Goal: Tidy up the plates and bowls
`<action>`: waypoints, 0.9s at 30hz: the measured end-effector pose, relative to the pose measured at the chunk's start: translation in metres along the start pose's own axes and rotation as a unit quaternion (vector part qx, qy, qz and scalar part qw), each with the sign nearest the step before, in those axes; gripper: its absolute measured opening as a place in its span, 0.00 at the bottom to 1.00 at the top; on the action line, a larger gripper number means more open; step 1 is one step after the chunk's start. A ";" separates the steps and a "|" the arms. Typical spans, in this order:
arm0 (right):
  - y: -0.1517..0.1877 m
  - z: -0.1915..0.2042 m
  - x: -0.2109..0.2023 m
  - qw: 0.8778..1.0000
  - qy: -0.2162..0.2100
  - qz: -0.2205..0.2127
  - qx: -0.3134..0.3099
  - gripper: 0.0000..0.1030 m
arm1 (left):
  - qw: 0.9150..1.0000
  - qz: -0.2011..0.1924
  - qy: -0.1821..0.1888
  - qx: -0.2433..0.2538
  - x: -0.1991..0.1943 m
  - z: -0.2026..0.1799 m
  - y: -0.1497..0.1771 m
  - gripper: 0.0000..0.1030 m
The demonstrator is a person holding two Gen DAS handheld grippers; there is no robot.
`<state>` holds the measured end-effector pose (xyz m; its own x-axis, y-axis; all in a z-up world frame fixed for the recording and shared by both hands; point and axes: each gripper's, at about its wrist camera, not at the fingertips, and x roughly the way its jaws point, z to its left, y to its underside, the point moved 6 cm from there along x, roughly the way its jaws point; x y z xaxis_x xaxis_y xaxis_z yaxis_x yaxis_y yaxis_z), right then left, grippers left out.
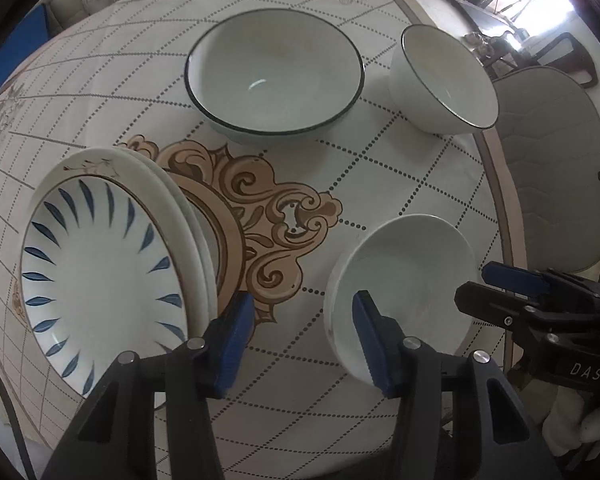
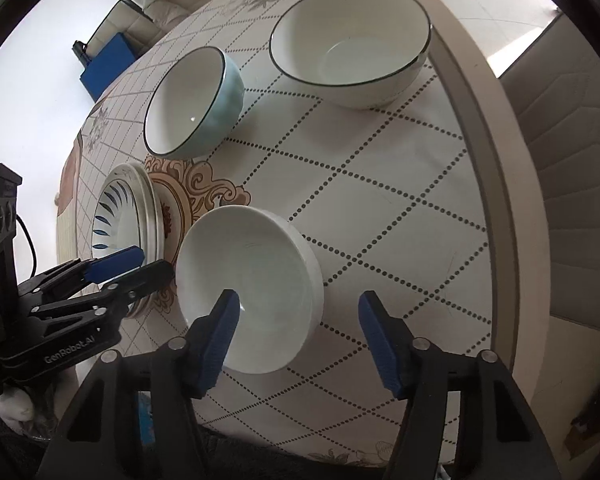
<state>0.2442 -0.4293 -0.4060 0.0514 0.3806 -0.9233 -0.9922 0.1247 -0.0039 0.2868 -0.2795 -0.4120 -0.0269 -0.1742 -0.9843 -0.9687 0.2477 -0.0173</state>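
Note:
A stack of plates [image 1: 100,264], the top one white with blue leaf marks, lies at the left of the round table; it also shows in the right wrist view [image 2: 120,216]. A plain white bowl [image 1: 404,280] [image 2: 252,284] sits near the front edge. A large dark-rimmed bowl [image 1: 274,74] [image 2: 194,102] and a second dark-rimmed bowl [image 1: 444,80] [image 2: 350,44] stand farther back. My left gripper [image 1: 304,336] is open and empty between the plates and the white bowl. My right gripper [image 2: 296,336] is open, its left finger over the white bowl's rim.
The patterned tablecloth [image 1: 340,184] covers the table. A padded chair [image 1: 548,152] stands at the right past the table's edge [image 2: 500,184]. A blue box [image 2: 108,64] sits on the floor beyond the table.

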 end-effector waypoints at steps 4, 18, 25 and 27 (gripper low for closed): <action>-0.010 -0.004 0.027 0.999 -0.017 0.042 -0.017 0.25 | 1.000 0.021 0.003 -0.022 0.017 -0.005 0.000 0.26; -0.038 0.008 0.039 0.998 -0.007 0.053 -0.025 0.12 | 0.999 0.017 -0.007 -0.034 0.018 -0.016 -0.014 0.10; -0.046 0.012 0.039 0.998 -0.002 0.052 -0.027 0.12 | 0.999 0.017 -0.010 -0.032 0.017 -0.016 -0.022 0.10; -0.046 0.012 0.039 0.998 -0.001 0.052 -0.026 0.12 | 0.999 0.016 -0.009 -0.033 0.016 -0.018 -0.020 0.10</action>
<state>0.2936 -0.4097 -0.4372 -0.0526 0.3915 -0.9187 -0.9967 0.0359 0.0724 0.3018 -0.3045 -0.4242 -0.0549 -0.1488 -0.9873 -0.9816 0.1890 0.0261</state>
